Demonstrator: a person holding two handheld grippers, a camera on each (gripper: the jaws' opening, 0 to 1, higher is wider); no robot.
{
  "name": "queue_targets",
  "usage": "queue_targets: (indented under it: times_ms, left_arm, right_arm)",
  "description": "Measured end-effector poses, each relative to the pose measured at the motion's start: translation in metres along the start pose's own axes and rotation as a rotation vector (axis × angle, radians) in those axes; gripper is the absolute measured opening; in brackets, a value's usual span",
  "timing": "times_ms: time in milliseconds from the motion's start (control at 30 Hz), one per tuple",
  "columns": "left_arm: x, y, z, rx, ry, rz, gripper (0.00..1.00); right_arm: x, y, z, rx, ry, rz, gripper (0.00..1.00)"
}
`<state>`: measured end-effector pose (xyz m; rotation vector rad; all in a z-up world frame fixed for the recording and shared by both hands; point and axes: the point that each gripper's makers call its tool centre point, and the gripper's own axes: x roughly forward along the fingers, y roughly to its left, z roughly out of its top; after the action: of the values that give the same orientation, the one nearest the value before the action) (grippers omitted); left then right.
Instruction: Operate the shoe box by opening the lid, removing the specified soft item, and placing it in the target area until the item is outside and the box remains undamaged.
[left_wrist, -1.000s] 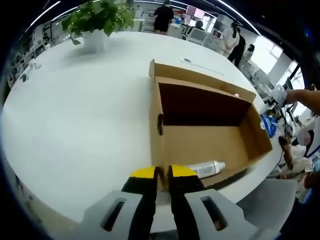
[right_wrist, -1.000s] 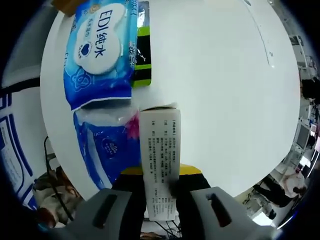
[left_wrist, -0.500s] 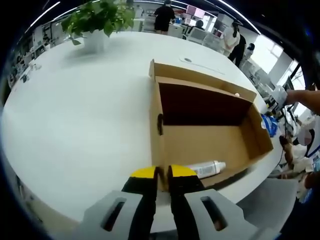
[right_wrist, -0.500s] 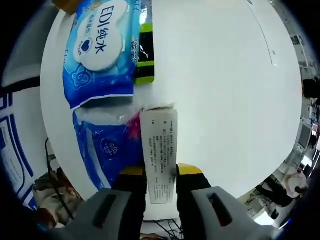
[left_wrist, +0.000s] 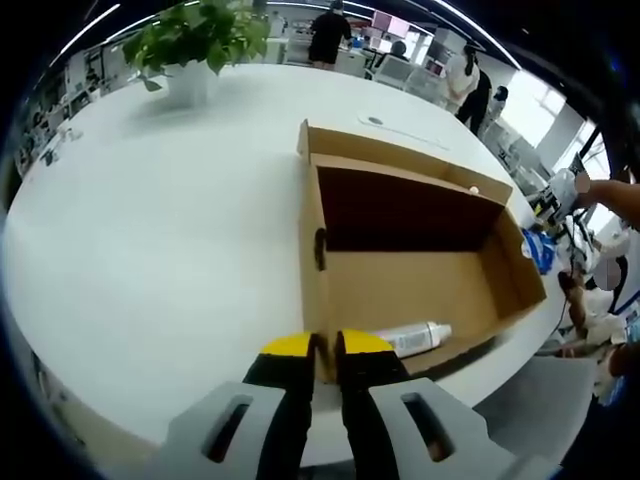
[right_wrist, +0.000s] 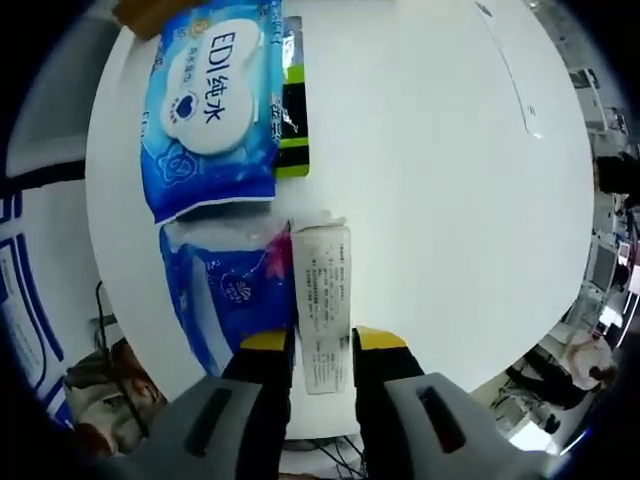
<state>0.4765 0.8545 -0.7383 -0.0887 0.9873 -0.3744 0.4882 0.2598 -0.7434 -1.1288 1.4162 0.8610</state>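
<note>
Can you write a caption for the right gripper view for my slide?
The right tool sets a white printed box on the white table beside two blue wipe packs.

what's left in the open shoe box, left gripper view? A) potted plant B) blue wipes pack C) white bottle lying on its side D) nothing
C: a white bottle lies on its side on the floor of the shoe box, near the wall closest to the left tongs.

Bottle (left_wrist: 414, 337) lies in the open box (left_wrist: 420, 285) on the table (left_wrist: 150, 250); plant (left_wrist: 195, 40) stands well behind
</note>
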Motion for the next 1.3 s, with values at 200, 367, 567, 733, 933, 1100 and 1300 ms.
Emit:
queue_targets:
  times_ms: [200, 367, 567, 733, 933, 1100, 1300]
  left_arm:
    - [0.0, 0.0, 0.0, -0.002, -0.007, -0.002, 0.06]
    - [0.0, 0.0, -0.001, -0.003, -0.011, -0.004, 0.06]
    - [-0.001, 0.0, 0.0, -0.014, -0.018, -0.01, 0.06]
    - [0.0, 0.0, 0.0, -0.016, -0.02, -0.015, 0.06]
    - [0.0, 0.0, 0.001, -0.017, -0.02, -0.023, 0.06]
    - [0.0, 0.0, 0.001, -0.021, -0.025, -0.027, 0.06]
    - [0.0, 0.0, 0.002, -0.017, -0.022, -0.03, 0.06]
  right_arm:
    - [-0.021, -0.004, 0.006, 0.034, -0.051, -0.048, 0.19]
    - [-0.035, -0.002, 0.006, 0.038, -0.064, -0.065, 0.18]
    - [-0.053, 0.005, 0.027, 0.075, -0.138, -0.08, 0.17]
    - [-0.065, 0.012, 0.054, 0.098, -0.214, -0.085, 0.15]
    - [-0.071, 0.025, 0.084, 0.071, -0.25, -0.075, 0.15]
    - [-0.08, 0.034, 0.11, 0.049, -0.287, -0.066, 0.16]
    - [-0.085, 0.047, 0.15, 0.022, -0.346, -0.048, 0.16]
